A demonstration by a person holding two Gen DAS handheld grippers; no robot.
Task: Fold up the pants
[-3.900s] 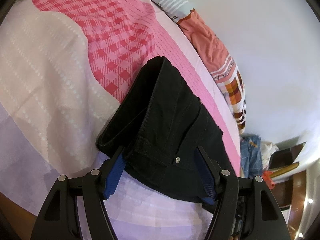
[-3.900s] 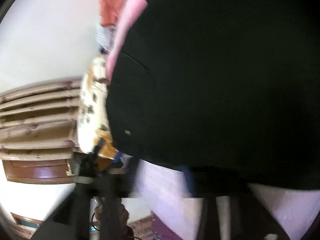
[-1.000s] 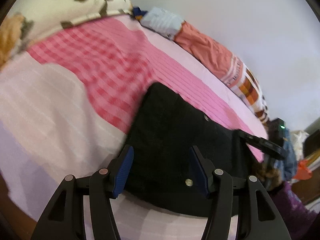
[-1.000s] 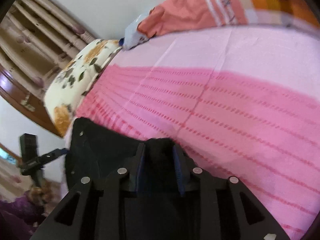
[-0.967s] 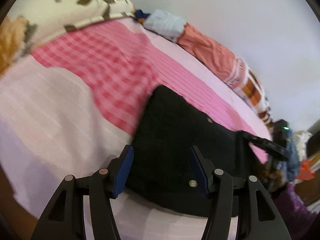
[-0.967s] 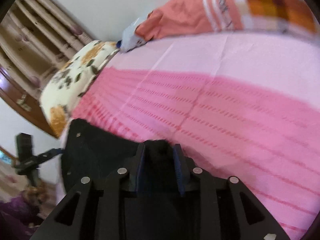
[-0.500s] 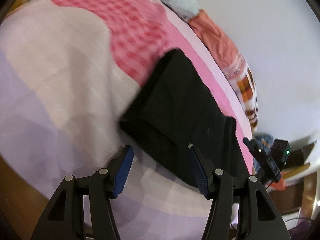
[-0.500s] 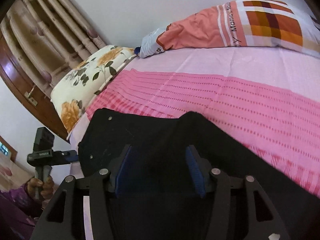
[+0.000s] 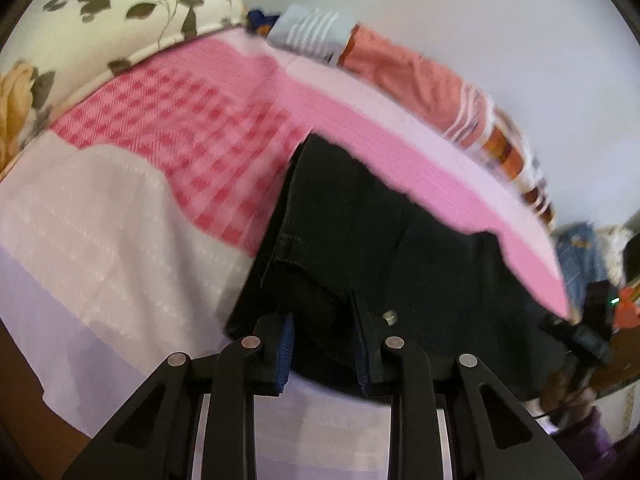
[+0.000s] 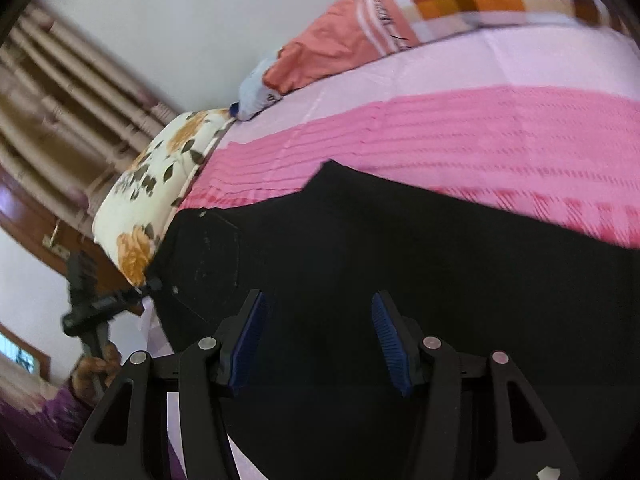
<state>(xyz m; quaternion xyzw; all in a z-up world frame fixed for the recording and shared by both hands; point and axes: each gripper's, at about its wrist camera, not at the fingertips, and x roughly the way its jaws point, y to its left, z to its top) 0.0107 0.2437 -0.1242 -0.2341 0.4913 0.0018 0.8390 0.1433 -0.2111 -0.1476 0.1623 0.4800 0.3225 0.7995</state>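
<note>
Black pants [image 9: 360,240] lie folded on a bed with a pink and white bedspread [image 9: 120,220]. My left gripper [image 9: 324,340] is shut on the waistband edge of the pants at the near side of the bed. In the right wrist view the pants [image 10: 400,248] fill the lower half. My right gripper [image 10: 316,336] is open just above the dark cloth, jaws wide apart with nothing between them. The other gripper [image 10: 96,304] shows at far left there, at the pants' waist end.
A floral pillow [image 9: 100,28] lies at the head of the bed. An orange and checked quilt [image 9: 420,80] runs along the white wall. Curtains [image 10: 60,92] and wooden furniture [image 10: 24,216] stand beyond the pillow. Clothes [image 9: 580,252] are piled past the bed's foot.
My left gripper has closed on the waistband edge; half a second ago it was open above the bed. My right gripper stays open over the pants, having let go about a second ago.
</note>
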